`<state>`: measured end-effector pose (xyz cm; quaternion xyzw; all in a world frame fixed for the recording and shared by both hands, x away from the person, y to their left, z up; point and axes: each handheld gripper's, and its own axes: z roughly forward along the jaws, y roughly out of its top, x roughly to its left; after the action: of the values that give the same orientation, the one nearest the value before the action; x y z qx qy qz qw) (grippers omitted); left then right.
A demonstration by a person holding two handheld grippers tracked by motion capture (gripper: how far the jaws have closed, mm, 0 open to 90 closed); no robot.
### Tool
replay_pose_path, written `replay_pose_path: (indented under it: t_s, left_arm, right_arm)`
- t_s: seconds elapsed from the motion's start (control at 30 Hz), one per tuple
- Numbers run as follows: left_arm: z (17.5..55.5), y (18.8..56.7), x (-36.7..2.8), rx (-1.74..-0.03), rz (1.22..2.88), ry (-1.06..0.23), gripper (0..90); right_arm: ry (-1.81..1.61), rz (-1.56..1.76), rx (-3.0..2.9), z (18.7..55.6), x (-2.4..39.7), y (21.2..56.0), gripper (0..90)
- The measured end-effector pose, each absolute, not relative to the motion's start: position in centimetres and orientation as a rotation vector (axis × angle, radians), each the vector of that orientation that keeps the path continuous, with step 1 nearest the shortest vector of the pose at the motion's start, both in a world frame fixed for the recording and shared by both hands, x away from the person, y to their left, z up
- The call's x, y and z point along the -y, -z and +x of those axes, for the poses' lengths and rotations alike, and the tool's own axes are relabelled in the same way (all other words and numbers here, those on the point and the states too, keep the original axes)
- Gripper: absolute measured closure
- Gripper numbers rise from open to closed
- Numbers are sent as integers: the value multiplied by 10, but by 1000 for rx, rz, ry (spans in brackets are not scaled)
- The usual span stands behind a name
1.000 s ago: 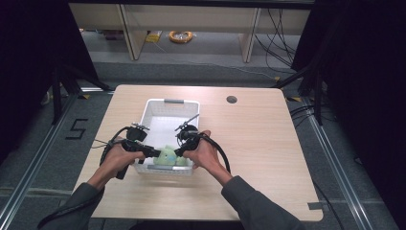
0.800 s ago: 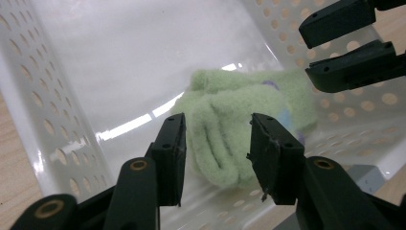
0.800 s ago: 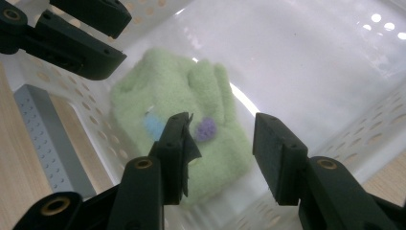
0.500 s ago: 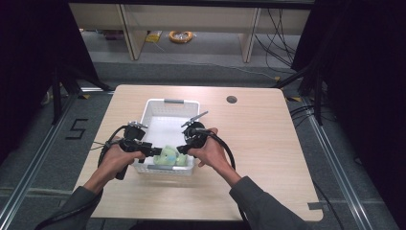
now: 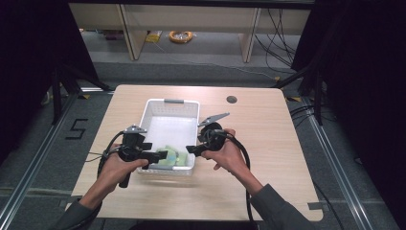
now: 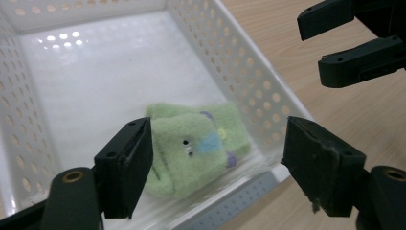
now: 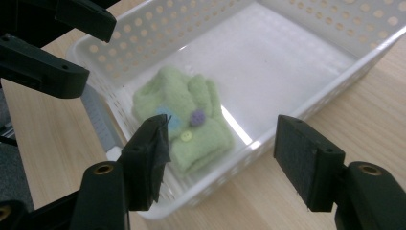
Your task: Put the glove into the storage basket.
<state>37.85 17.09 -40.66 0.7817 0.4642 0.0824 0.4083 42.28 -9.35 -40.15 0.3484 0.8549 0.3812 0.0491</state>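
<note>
At the near end of the white basket (image 5: 168, 101), a folded green sock (image 5: 170, 157) lay flat on the floor, close to the near wall. Sock had small coloured dots and a pale blue patch on top; in the left gripper view it (image 6: 198, 146) sat below and between the jaws, not touched by either pad. Left gripper (image 5: 162, 155) hung over the basket's near-left corner, jaws spread wide and just been opening, nothing pinched between them. Right gripper (image 5: 191, 149) was over the near-right rim, likewise released, jaws just been opening, with the sock (image 7: 184, 120) lying loose beneath them in the right gripper view. Both tools pointed inward at each other across the sock, apart from one another. Basket stood on a wooden table (image 5: 268, 124), roughly mid-left of the top. Person's hands held both tools, forearms coming in from the near edge
</note>
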Motion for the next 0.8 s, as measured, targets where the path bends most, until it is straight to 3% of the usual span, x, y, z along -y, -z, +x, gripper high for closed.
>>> replay_pose_path:
  t_s: [0.8]
  left_arm:
    - [327, 416, -136, -1038, 1928, -148, 212]
  right_arm:
    - [-1244, 1091, -2435, 374, 191, 399, 363]
